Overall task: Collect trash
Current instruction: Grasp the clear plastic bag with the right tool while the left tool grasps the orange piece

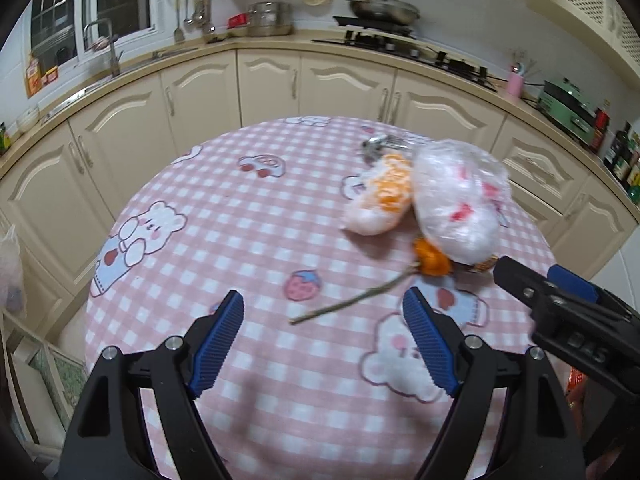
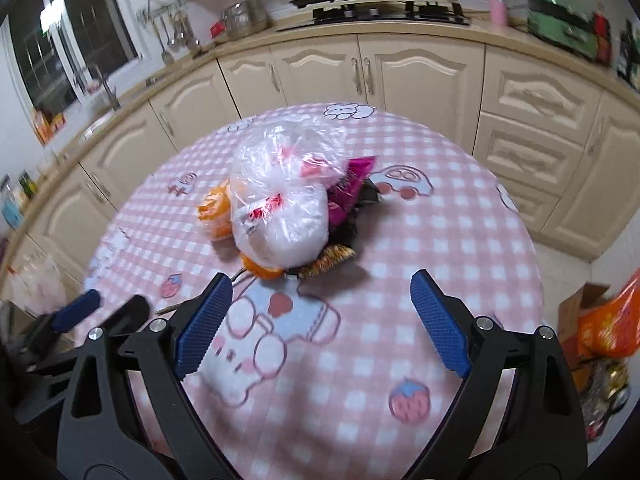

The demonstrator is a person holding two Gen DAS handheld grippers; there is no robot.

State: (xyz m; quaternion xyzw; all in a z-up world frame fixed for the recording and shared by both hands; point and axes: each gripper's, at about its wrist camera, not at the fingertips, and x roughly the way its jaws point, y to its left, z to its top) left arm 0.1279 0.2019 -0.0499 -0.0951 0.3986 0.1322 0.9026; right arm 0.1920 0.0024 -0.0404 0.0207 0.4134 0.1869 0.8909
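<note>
A pile of trash lies on the round table with the pink checked cloth (image 1: pixel 248 216) (image 2: pixel 460 216). It holds a clear plastic bag (image 1: pixel 456 204) (image 2: pixel 280 208), an orange and white bag (image 1: pixel 384 196) (image 2: pixel 216 208), a wilted orange flower (image 1: pixel 432 260) with a long stem (image 1: pixel 352 300), a magenta wrapper (image 2: pixel 352 188) and a gold wrapper (image 2: pixel 332 260). My left gripper (image 1: pixel 324 344) is open and empty, above the cloth short of the stem. My right gripper (image 2: pixel 320 320) is open and empty, short of the pile; it also shows in the left wrist view (image 1: pixel 548 280).
Cream kitchen cabinets (image 1: pixel 272 84) and a counter curve behind the table, with a stove and pan (image 1: pixel 380 8). A cardboard box with an orange bag (image 2: pixel 604 320) stands on the floor to the right. A plastic bag (image 1: pixel 10 268) hangs at the left.
</note>
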